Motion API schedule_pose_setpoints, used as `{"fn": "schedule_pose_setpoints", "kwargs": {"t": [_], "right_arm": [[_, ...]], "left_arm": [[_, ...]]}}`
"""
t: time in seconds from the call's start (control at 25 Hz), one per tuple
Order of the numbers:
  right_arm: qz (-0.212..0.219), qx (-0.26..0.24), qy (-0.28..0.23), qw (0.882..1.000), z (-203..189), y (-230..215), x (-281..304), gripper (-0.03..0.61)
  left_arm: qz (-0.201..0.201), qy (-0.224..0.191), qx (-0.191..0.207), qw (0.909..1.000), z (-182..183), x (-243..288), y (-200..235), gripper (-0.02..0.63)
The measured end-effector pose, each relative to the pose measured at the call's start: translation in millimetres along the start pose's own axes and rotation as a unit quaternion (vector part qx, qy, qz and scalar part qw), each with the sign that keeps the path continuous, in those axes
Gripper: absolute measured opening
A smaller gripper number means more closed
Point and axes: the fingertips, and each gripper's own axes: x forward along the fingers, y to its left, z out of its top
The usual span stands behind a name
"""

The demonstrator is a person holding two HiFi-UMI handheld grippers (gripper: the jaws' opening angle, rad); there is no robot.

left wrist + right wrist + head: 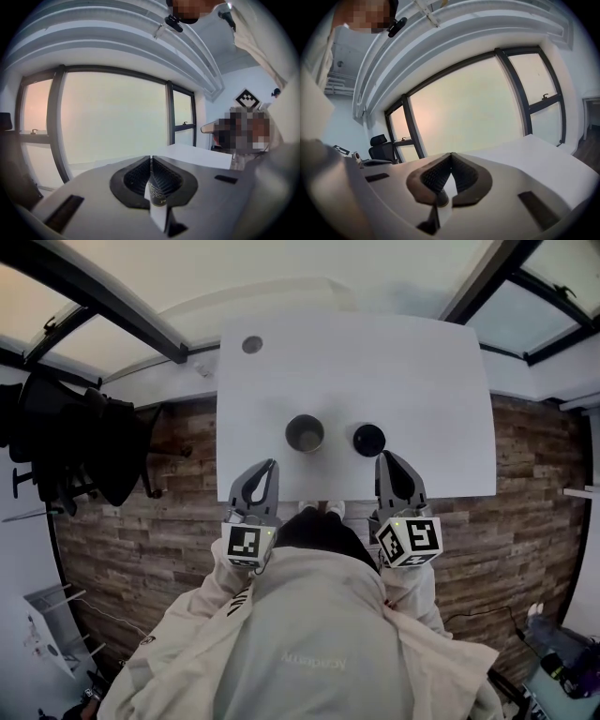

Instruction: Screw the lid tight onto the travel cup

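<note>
**Both grippers closed and empty at the table's near edge**

Nearest: person in a cream jacket (319, 643), a gripper in each hand, marker cubes (246, 545) facing up.

Left gripper (270, 466): tips pressed together, nothing between them. Right gripper (385, 457): same, pads meeting, empty. Both tips reach just over the near edge of the white table (441, 465).

Just beyond, apart from both grippers: the travel cup (305, 433), upright, mouth open, ahead of the left gripper. The black lid (368, 440) lies beside it on the right, not touching, ahead of the right gripper.

Bare tabletop on either side of the pair and behind it to the far edge. A round grommet hole (252, 344) sits near the far left corner.

Plank floor (534, 512) flanks both side edges. Black office chair (84, 442) stands off to the left.
</note>
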Motion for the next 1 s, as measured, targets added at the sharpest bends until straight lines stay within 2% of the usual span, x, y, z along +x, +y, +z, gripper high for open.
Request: {"fn": "schedule_pose_setpoints", "kwargs": {"t": [0.16, 0.2, 0.32, 0.44, 0.56, 0.8, 1.0], "right_arm": [[-0.008, -0.001, 0.010, 1.000, -7.0, -5.6, 19.5, 0.021], [-0.010, -0.001, 0.012, 1.000, -9.2, -8.2, 23.2, 0.021], [-0.020, -0.002, 0.019, 1.000, -20.3, -18.8, 32.5, 0.021], [-0.029, -0.002, 0.029, 0.999, -36.1, -25.3, 39.1, 0.021], [-0.036, -0.001, 0.034, 0.999, -49.4, -32.6, 47.7, 0.021], [-0.044, -0.003, 0.035, 0.998, -71.3, -43.8, 66.9, 0.021], [-0.058, -0.006, 0.048, 0.997, -87.7, -57.7, 70.8, 0.021]], "left_arm": [[-0.017, 0.006, -0.014, 0.9997, -15.5, 9.0, 12.6, 0.011], [-0.030, 0.013, -0.018, 0.9993, -21.0, 12.0, 12.0, 0.041], [-0.084, 0.037, -0.026, 0.9954, -46.0, 26.6, 2.0, 0.288], [-0.116, 0.036, -0.009, 0.9925, -72.0, 42.7, -5.2, 0.398], [-0.131, 0.028, -0.006, 0.9910, -89.6, 65.3, -8.1, 0.465], [-0.159, 0.023, -0.018, 0.9869, -119.6, 106.8, -13.4, 0.480], [-0.160, 0.001, -0.020, 0.9869, -126.1, 128.3, -14.9, 0.479]]}}
